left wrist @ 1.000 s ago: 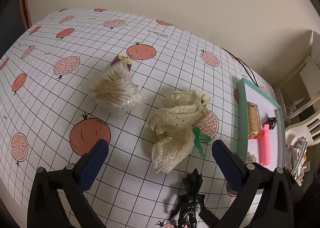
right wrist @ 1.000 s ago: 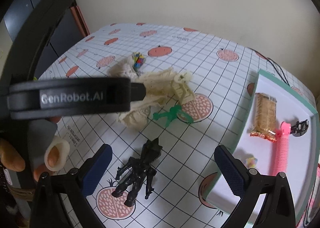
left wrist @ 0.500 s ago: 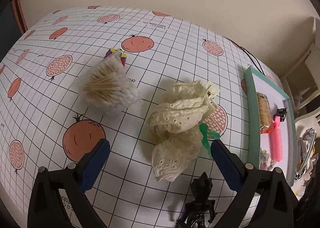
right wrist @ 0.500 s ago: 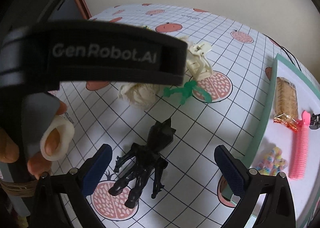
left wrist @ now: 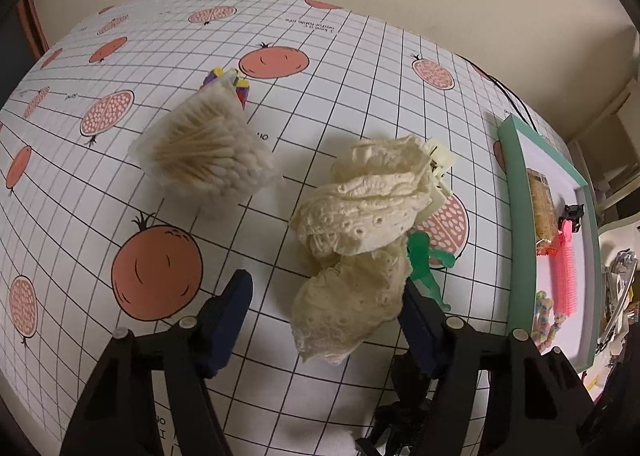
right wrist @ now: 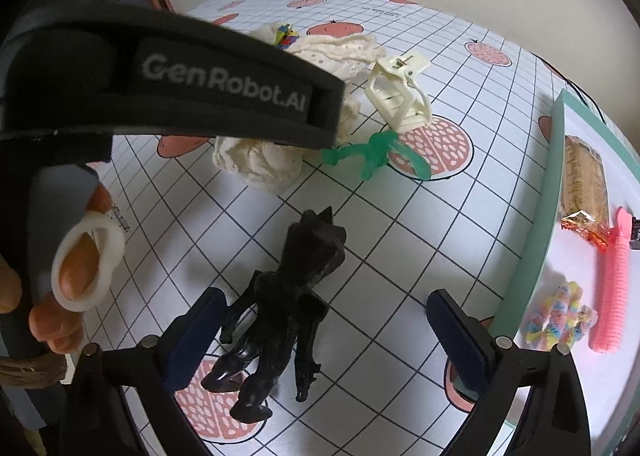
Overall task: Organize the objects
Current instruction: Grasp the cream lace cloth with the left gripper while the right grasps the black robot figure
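Left claw hangs with its pads apart around the near end of the cream lace cloth, gripping nothing. Left of the cloth lies the cotton-swab pack; just right of it, the green figure touches its edge and could get pinched or dragged along on closing. Right claw, also spread wide, straddles the black figure, whose thin limbs may slip. Farthest right of the cloth, the green-rimmed tray sits on the surface. A strap reads "GenRobot.AI"; the tablecloth's small print is unreadable.
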Demonstrator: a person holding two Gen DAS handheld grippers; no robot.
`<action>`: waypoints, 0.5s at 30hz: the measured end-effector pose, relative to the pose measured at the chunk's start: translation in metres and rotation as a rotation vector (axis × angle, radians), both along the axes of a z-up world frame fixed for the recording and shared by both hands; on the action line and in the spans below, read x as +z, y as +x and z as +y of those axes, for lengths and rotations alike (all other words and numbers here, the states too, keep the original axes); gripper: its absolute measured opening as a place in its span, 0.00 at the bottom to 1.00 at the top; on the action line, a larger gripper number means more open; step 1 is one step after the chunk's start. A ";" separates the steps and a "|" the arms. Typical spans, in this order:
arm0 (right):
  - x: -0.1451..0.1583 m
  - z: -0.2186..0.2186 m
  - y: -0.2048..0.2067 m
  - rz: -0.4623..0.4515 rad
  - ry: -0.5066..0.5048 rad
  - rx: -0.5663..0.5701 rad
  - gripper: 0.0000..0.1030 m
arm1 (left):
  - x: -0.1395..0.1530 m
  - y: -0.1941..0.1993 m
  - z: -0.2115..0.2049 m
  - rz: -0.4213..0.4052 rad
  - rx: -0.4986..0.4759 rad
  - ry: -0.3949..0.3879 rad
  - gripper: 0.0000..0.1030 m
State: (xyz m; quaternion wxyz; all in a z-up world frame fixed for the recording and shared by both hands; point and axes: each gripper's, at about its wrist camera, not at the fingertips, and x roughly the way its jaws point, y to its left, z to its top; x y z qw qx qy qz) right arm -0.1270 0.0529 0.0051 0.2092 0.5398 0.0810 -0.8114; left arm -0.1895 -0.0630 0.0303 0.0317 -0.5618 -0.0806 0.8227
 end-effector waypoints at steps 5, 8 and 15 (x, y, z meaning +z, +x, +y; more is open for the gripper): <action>0.001 0.002 0.000 0.011 0.012 0.000 0.92 | -0.004 -0.002 -0.002 -0.024 0.005 0.007 0.58; 0.001 0.005 0.000 0.015 0.017 -0.003 0.85 | -0.007 -0.002 -0.004 -0.034 0.017 0.008 0.52; 0.002 0.013 -0.002 0.024 0.016 -0.008 0.72 | -0.006 0.000 -0.005 -0.037 0.026 0.007 0.44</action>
